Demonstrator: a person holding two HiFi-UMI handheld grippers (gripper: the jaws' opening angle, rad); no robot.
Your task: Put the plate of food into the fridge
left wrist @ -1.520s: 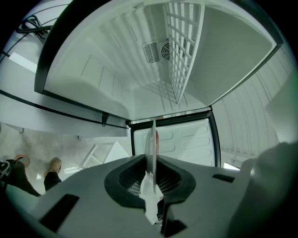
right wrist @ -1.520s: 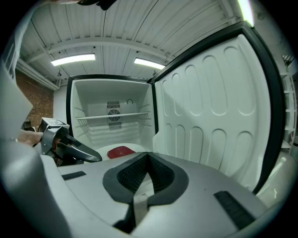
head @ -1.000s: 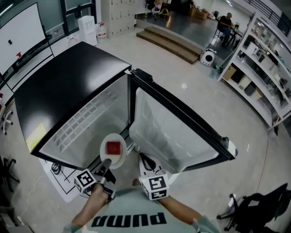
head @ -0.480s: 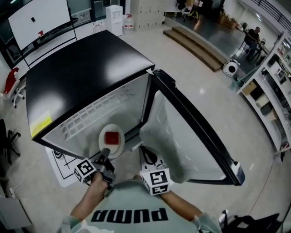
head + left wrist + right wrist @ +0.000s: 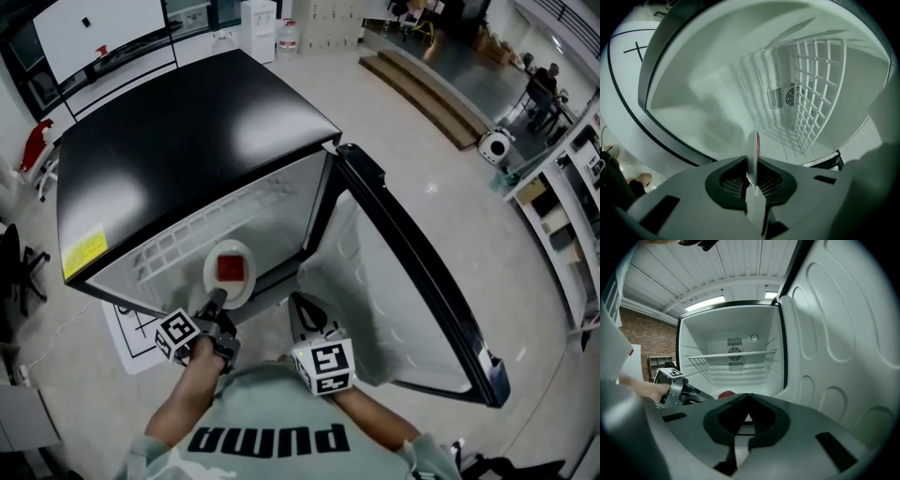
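The big fridge (image 5: 187,141), black outside and white inside, stands on the pale shiny floor (image 5: 441,159) with its front open toward the person; its wide door (image 5: 403,281), black at the rim and with a moulded white lining, is swung fully out to the right side; inside, one white wire shelf (image 5: 733,355) crosses the compartment about at middle height, and a round vent sits on the back wall behind it.

The person's grey-green shirt (image 5: 272,427) fills the bottom of the head view; both forearms reach forward from it.

The left gripper (image 5: 216,302), with its marker cube (image 5: 176,335), has its jaws closed on the near rim of the small round white plate (image 5: 214,274); in the left gripper view the rim stands edge-on between the two pads, which press on it.
The plate is held in the air at the front edge of the fridge opening, lower than the wire shelf; it carries a red square piece of food (image 5: 232,267) in its middle.

The right gripper (image 5: 298,307), with its own marker cube (image 5: 324,366), is just beside the left one, near the lower corner of the door; its jaws are together at the tips and have hold of nothing.
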